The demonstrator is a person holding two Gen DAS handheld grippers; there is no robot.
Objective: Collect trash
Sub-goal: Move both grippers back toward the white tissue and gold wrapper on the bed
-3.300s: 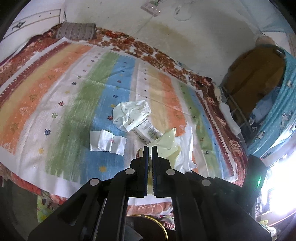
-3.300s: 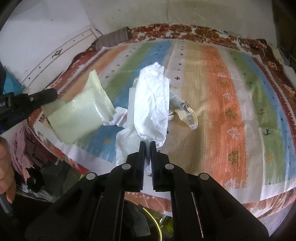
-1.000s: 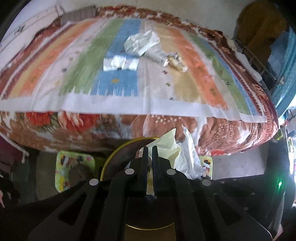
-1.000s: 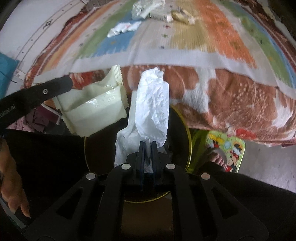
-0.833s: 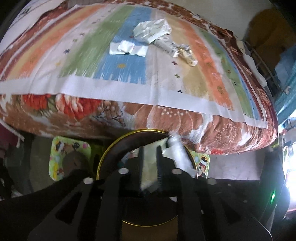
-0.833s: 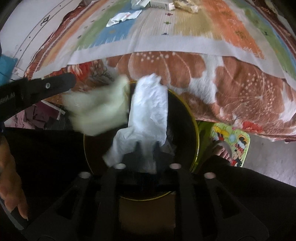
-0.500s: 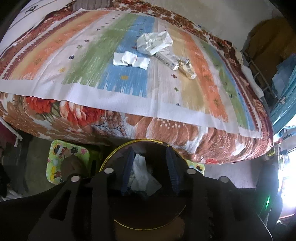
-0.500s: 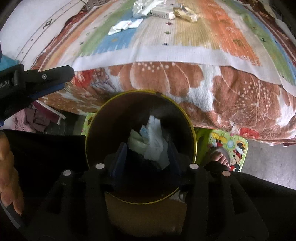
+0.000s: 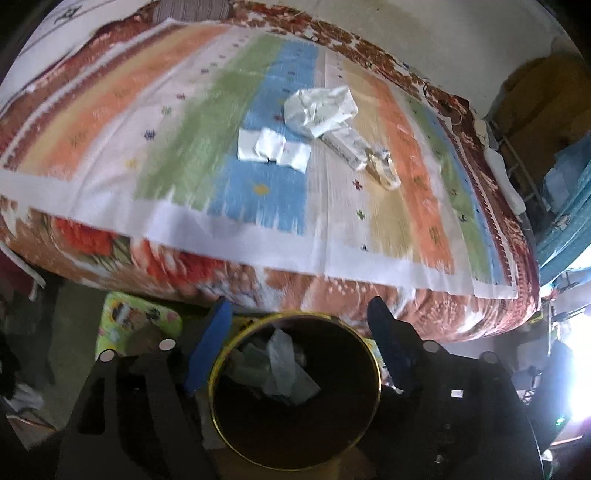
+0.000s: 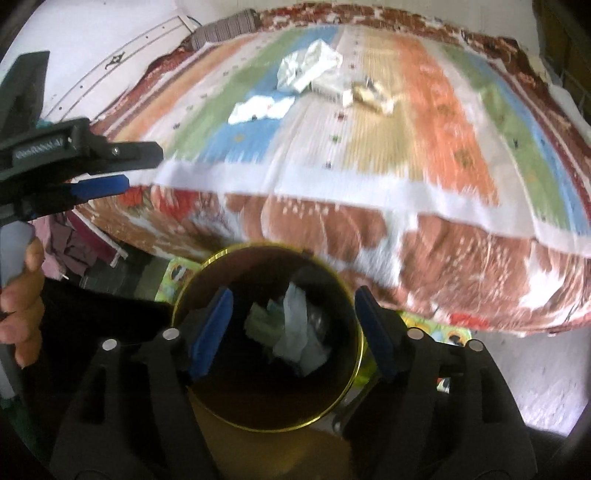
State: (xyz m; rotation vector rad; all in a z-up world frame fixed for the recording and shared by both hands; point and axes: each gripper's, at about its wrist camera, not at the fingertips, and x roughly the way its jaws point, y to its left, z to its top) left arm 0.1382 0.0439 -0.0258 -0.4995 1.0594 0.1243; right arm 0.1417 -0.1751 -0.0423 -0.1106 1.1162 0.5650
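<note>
Both my left gripper (image 9: 299, 343) and right gripper (image 10: 291, 325) hang over the bin (image 9: 369, 354), jaws opening and empty. That lets wrappers (image 10: 295, 325) lie inside it; more scraps (image 9: 273, 149) wait on the bed (image 9: 110, 110).

A bed (image 9: 332, 295) with a brown and orange floral cover carries a blanket (image 9: 184, 147) striped in orange, green, blue and tan. On the blanket lie a crumpled white wrapper (image 9: 319, 110), a flat white paper piece (image 9: 273, 149) just beside it, and a small printed packet (image 9: 349, 144) touching a crinkled clear wrapper (image 9: 386, 170). A striped pillow (image 9: 192, 8) sits at the bed's far end.
</note>
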